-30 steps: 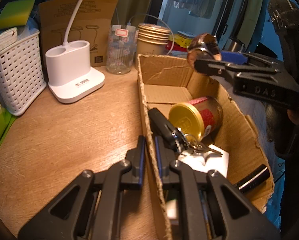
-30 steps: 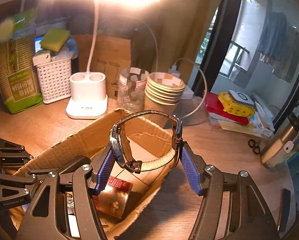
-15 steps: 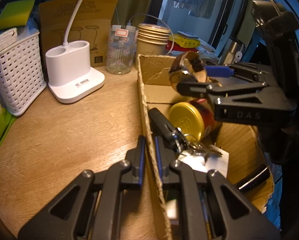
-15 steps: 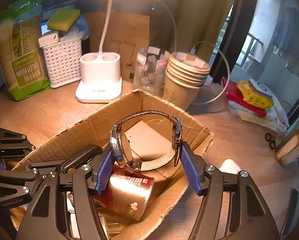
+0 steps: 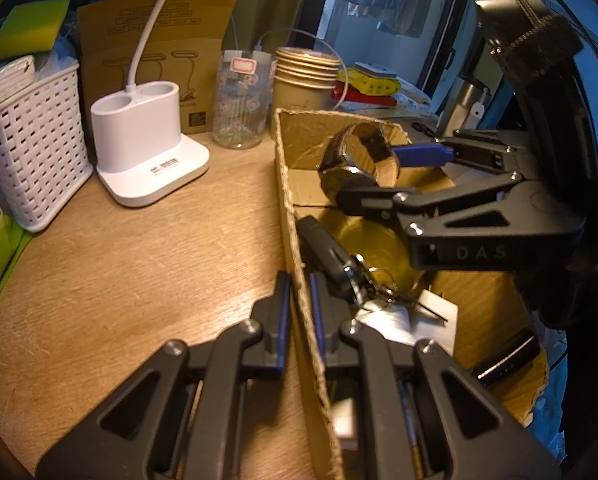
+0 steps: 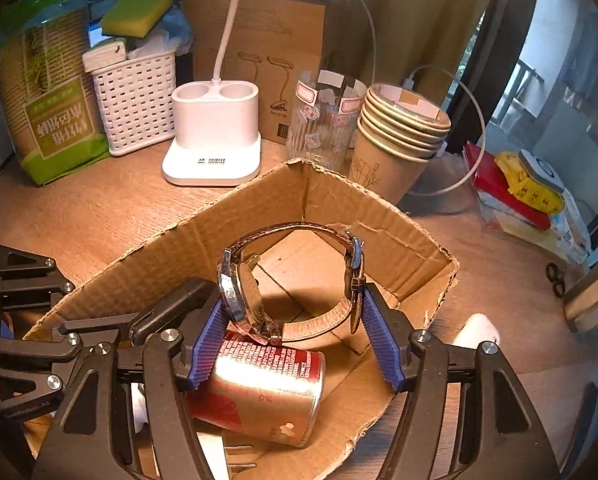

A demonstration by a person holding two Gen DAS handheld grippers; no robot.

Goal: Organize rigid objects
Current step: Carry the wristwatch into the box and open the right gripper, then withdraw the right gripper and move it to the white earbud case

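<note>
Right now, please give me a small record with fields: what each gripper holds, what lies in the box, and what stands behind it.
left gripper: shut on the cardboard box side wall
right gripper: shut on the wristwatch, over the box
in the box: red can on its side, black key fob with keys
behind the box: paper cups, glass, white lamp base, white basket

Desk (image 6: 99, 208), background items, all beyond the jaws: white basket (image 6: 135, 100) far left, sponge (image 6: 137, 14) on top. Lamp base (image 6: 213, 136) ahead-left. Glass (image 6: 325, 120) straight ahead, touching cup stack (image 6: 399, 140) to its right. Green bag (image 6: 47, 92) leftmost.
</note>
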